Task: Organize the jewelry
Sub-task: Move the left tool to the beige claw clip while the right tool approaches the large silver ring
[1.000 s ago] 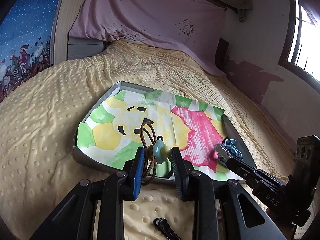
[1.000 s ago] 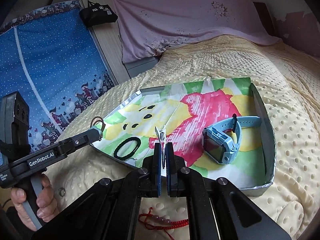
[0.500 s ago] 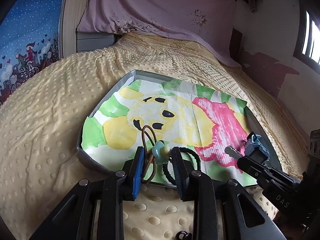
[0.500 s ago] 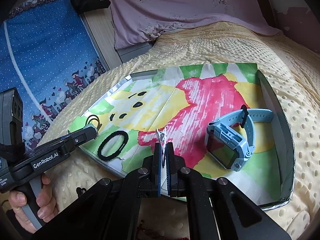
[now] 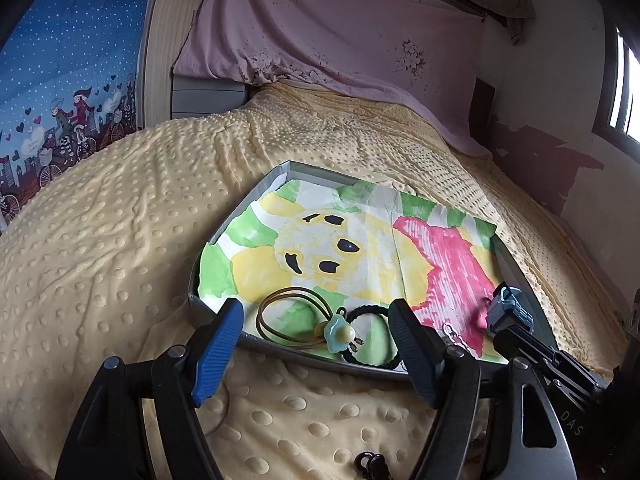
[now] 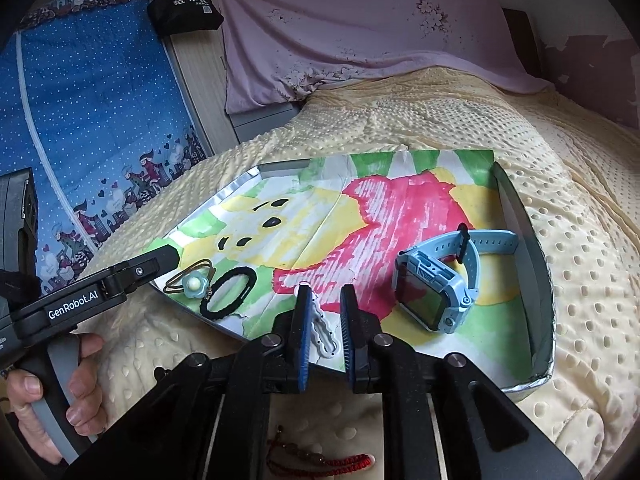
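A shallow grey tray (image 5: 218, 236) (image 6: 524, 220) lined with a painted bear picture lies on the yellow bedspread. My left gripper (image 5: 320, 344) is open at the tray's near edge. The brown hair tie with a blue flower (image 5: 312, 322) (image 6: 192, 282) lies loose in the tray between its fingers, beside a black hair tie (image 5: 370, 338) (image 6: 228, 292). My right gripper (image 6: 324, 330) is open over the tray's near edge. A white hair clip (image 6: 322, 332) (image 5: 454, 334) lies between its fingers on the tray. A blue watch (image 6: 444, 280) sits at the tray's right.
A red beaded bracelet (image 6: 320, 460) lies on the bedspread under my right gripper. A small black item (image 5: 370, 462) lies on the bedspread below my left gripper. A pink cloth (image 5: 340, 32) hangs at the bed's head. A blue patterned panel (image 6: 88, 120) stands at the left.
Both grippers opened. The flower hair tie dropped from my left gripper into the tray. The white clip left my right gripper and lies on the tray.
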`<control>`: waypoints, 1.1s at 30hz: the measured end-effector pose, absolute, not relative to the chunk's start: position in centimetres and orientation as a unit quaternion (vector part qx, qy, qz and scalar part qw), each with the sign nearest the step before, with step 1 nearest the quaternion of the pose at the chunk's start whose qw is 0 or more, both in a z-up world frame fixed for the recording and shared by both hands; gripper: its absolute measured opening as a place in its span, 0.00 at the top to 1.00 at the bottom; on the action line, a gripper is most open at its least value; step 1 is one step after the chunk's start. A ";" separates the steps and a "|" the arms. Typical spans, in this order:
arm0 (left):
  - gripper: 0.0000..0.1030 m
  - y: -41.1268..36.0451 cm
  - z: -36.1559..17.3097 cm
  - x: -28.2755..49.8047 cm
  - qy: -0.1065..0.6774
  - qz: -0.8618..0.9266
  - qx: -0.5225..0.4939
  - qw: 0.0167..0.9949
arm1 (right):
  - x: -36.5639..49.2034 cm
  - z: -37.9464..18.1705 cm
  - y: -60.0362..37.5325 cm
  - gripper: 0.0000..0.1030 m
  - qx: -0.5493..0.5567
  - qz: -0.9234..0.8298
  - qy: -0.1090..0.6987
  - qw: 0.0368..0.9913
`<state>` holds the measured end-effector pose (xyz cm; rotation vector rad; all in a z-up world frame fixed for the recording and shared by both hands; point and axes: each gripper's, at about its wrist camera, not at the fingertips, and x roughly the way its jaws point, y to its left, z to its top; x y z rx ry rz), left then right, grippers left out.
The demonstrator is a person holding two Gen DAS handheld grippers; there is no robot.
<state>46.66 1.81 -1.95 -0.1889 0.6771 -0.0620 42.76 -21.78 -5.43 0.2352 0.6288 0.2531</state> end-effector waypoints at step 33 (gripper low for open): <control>0.00 5.5 0.3 30.6 0.238 0.016 -0.059 0.969 | 28.4 -1.0 -22.5 0.02 0.104 0.100 0.194 0.970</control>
